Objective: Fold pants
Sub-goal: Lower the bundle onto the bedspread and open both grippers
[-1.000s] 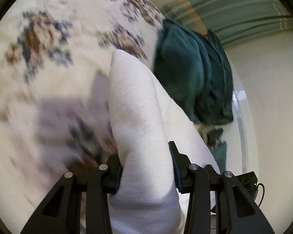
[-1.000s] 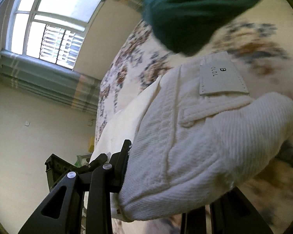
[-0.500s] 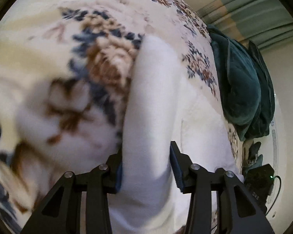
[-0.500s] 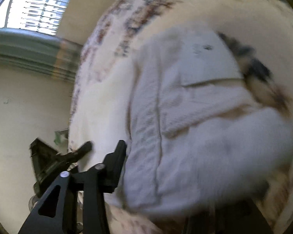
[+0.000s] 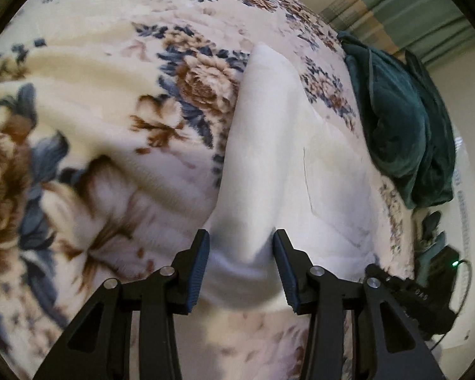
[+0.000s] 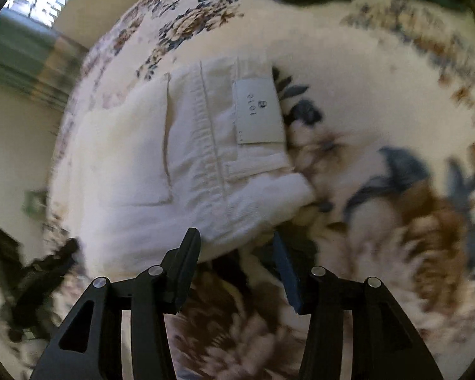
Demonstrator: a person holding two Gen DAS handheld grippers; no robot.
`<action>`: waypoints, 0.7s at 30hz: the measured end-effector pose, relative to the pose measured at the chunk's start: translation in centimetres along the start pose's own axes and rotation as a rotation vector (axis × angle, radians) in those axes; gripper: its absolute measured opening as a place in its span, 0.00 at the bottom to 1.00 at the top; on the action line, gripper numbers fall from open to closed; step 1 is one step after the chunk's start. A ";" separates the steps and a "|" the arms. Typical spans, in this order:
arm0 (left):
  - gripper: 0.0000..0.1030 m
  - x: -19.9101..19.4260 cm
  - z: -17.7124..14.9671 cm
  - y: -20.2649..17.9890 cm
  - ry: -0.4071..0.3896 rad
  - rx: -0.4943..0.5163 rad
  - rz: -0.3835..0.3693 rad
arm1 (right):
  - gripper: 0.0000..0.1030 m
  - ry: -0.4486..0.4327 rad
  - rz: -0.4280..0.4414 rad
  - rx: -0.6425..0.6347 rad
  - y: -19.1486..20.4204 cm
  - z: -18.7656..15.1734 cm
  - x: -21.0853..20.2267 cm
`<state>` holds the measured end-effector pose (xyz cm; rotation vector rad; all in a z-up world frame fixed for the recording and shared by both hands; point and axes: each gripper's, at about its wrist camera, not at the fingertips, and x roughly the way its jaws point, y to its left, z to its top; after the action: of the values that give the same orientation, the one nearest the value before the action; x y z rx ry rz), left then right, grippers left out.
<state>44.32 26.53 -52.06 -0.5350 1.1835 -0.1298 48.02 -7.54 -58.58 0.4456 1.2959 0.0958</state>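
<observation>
The white pants (image 5: 288, 171) lie on a bed under a floral blanket (image 5: 110, 126), partly folded, with the waistband and its pale brand label (image 6: 259, 111) facing up in the right wrist view. A dark green blanket (image 5: 402, 133) is heaped further along the bed, just beside the pants.

The left tongs (image 5: 241, 264) hold a bunched ridge of the white fabric between their blue pads, squeezing the doubled layers together. That pinch probably keeps the folded edge aligned while it is laid onto the bed.

The right tongs (image 6: 237, 262) are opening. The thick waistband end lies just ahead of their tips, and only blanket and shadow show in the gap. The left-hand finger (image 6: 186, 253) sits at the fabric's edge; whether it touches is hard to tell through the blur. They appear to have set this end down, which fits placing a fold.

The left tongs' black body (image 6: 31, 272) shows low at the left of that view, so both hands work the same end of the garment.
</observation>
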 end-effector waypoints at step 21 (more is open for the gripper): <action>0.87 -9.6 -4.0 -13.6 -0.118 0.215 0.329 | 1.00 -0.233 -0.352 -0.206 6.2 -4.3 -17.5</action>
<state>39.41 16.95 -38.71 -0.1529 1.1111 0.0565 40.15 -6.22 -41.25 0.0461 1.1038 -0.1143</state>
